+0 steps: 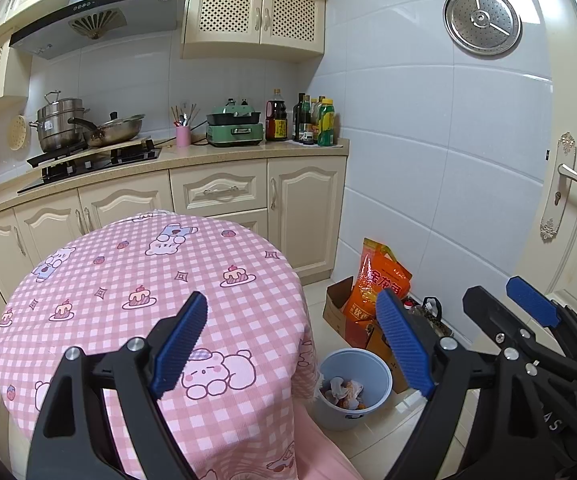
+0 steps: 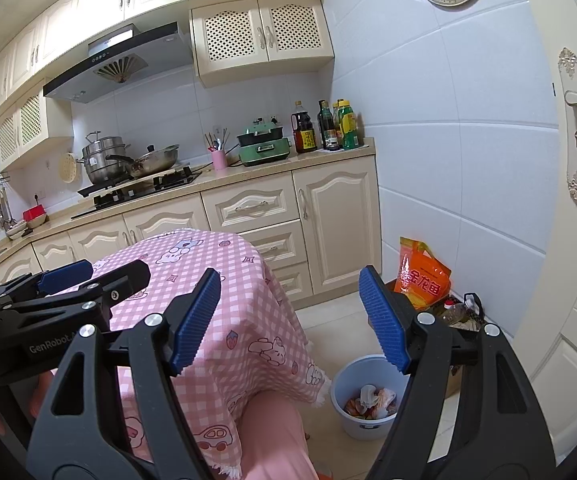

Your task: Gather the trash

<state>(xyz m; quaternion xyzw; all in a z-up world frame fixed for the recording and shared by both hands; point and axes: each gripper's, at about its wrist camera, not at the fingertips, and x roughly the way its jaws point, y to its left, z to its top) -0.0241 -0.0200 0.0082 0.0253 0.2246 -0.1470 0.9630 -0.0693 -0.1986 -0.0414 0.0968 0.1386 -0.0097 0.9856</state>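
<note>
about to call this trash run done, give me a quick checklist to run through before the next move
1. Left tool open and empty: ok.
2. Right tool open and empty: ok.
3. Pink checked tablecloth free of trash: ok on the part in view; the near edge is hidden behind the tools.
4. Trash inside the blue bin: ok, crumpled wrappers lie in it.
5. Bin upright on the floor beside the table: ok.
6. Floor around the bin free of stray trash: cannot tell, the tools block much of it.
</note>
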